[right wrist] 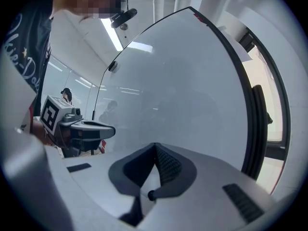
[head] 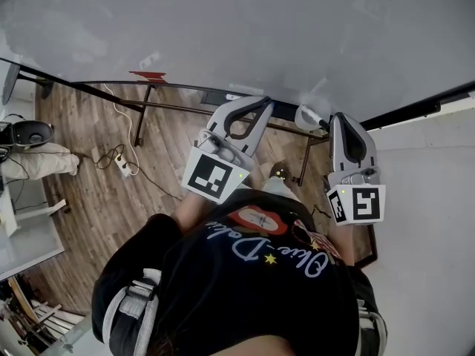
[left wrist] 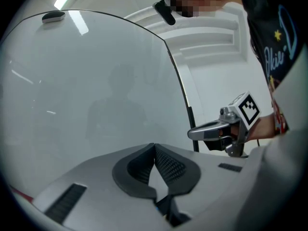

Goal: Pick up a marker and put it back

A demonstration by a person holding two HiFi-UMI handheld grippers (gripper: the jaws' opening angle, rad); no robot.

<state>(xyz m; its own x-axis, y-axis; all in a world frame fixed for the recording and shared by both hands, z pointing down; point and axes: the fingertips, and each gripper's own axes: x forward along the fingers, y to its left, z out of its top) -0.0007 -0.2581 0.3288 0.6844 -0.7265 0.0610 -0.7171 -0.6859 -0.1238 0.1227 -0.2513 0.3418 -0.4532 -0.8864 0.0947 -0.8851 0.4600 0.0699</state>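
Nearest is the person's black shirt [head: 245, 280]. Both arms reach from it toward the whiteboard [head: 260, 28].

The left hand-held gripper [head: 261, 104] points at the whiteboard's lower edge. In the left gripper view its jaws meet at their tips, closed with nothing between them.

The right hand-held gripper [head: 338, 119] is also raised toward that lower edge, to the right of the left one. In the right gripper view its jaws are pressed together and hold nothing.

Between the two tips, at the whiteboard's lower edge and just beside the right hand-held gripper, lies a small whitish object with a dark end. It looks like the marker [head: 308, 116], but it is too small to be sure. Neither hand-held gripper holds it.

Below the whiteboard is a wooden floor [head: 96, 199] with a power strip [head: 128, 168] and cables.
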